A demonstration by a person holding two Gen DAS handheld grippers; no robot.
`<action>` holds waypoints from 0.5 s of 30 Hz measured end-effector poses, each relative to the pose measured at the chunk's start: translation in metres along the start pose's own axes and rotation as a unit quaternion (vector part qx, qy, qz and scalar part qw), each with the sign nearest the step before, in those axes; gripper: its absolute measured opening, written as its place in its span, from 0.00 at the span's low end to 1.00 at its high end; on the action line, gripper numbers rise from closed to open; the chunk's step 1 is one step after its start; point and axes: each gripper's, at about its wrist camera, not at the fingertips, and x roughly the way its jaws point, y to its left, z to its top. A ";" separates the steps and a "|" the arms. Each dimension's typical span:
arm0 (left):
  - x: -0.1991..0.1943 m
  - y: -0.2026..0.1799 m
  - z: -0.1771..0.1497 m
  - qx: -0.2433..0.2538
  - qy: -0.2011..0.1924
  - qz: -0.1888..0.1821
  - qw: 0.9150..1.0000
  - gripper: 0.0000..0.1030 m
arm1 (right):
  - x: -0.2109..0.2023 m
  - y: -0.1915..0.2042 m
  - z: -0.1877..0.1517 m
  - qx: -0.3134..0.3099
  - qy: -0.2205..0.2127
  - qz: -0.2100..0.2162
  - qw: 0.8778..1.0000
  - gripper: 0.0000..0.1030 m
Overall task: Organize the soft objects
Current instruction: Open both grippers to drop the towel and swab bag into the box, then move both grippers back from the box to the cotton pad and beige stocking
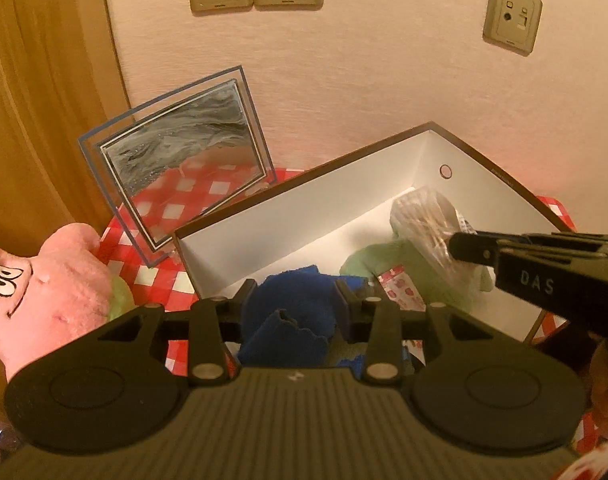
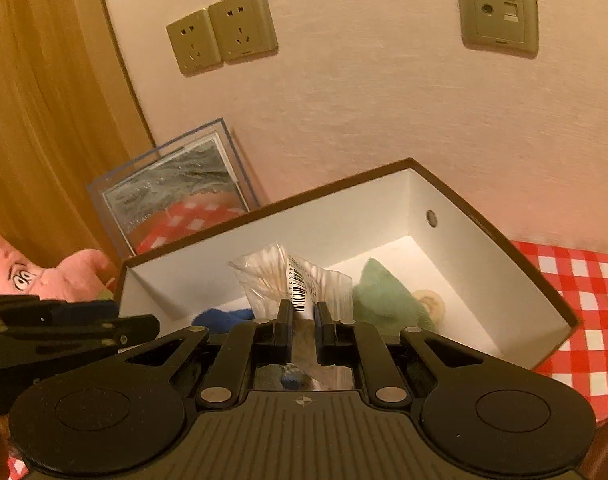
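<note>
A white open box with a brown rim (image 1: pixel 304 184) (image 2: pixel 264 208) stands on a red checked tablecloth (image 1: pixel 152 276). Inside lie a blue cloth (image 1: pixel 292 312) (image 2: pixel 224 316) and a green plush toy (image 1: pixel 383 260) (image 2: pixel 383 300). My left gripper (image 1: pixel 296 294) hangs over the box's near end, its jaws parted on either side of the blue cloth, which bulges between them. My right gripper (image 2: pixel 304 316) is shut on a clear plastic bag of cotton swabs (image 2: pixel 272 276) (image 1: pixel 419 216) with a barcode label, held just above the green plush.
A pink plush star with cartoon eyes (image 1: pixel 56 280) (image 2: pixel 76 272) lies left of the box. A glass picture frame (image 1: pixel 176 164) (image 2: pixel 172 188) leans at the back left by the wall. A red-and-white packet (image 1: pixel 399 284) sits in the box. A wooden panel borders the left.
</note>
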 end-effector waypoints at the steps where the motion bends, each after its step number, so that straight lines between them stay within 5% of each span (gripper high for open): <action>1: 0.000 0.001 0.000 -0.002 0.000 0.000 1.000 0.37 | 0.000 0.000 0.001 0.005 -0.006 0.003 1.000 0.10; 3: -0.001 0.003 0.000 -0.006 -0.001 -0.001 1.000 0.37 | 0.001 -0.001 0.002 0.023 -0.027 0.008 0.999 0.11; 8: -0.007 0.006 -0.003 -0.006 -0.004 -0.005 1.000 0.37 | 0.003 -0.003 0.011 0.054 -0.041 0.023 0.997 0.57; 15: -0.022 0.011 -0.015 -0.015 0.000 -0.008 1.000 0.40 | -0.013 0.007 0.009 -0.012 -0.004 0.007 1.000 0.58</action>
